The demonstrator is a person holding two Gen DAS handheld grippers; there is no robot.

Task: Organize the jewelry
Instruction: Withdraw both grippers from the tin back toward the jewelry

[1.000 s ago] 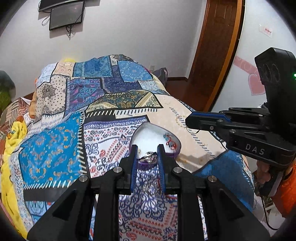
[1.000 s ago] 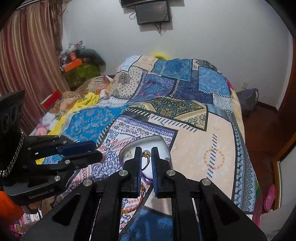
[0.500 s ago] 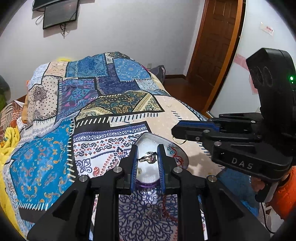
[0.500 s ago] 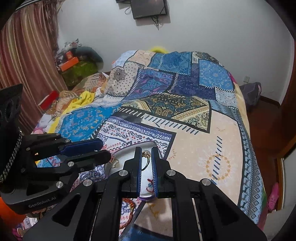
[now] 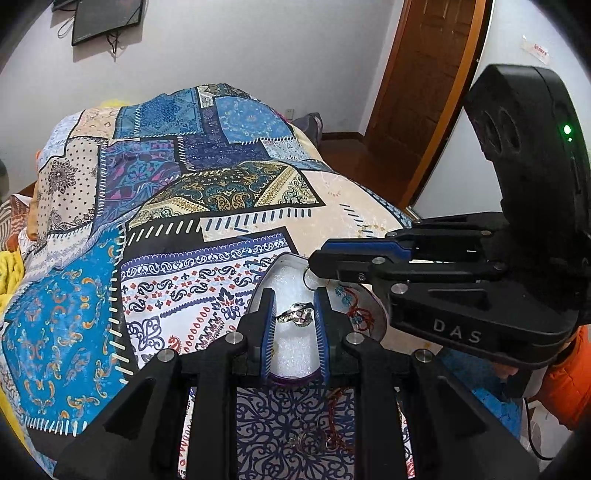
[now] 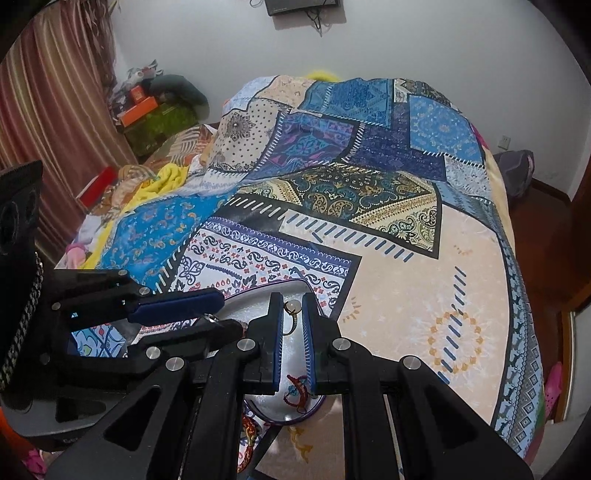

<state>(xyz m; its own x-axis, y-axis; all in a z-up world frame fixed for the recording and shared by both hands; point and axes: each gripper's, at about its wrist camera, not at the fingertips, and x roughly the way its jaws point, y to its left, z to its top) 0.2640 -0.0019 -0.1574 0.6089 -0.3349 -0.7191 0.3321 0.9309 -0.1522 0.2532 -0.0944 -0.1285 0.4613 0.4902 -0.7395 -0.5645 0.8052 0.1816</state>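
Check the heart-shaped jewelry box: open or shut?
Open. The heart-shaped jewelry box has no lid on: its white padded inside shows under both grippers' rings, with a red bracelet lying in it.

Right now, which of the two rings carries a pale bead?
The gold ring in the right tongs; the left tongs hold a silver ring without one.

This is a bedroom in someone's home. A bed spread with a patchwork-print quilt in blues, creams and golds (image 6: 388,206) stretches ahead of both hand-held grippers and fills most of the room. High on the white plaster wall beyond it hangs a dark flat screen with loose cables (image 5: 107,18). Ahead and to the right of the left-hand tool stands a brown wooden door in a lighter wooden frame (image 5: 424,92). To the left of the right-hand tool hang striped reddish-brown curtains (image 6: 48,122), beside a heap of clothes and boxes (image 6: 155,107).
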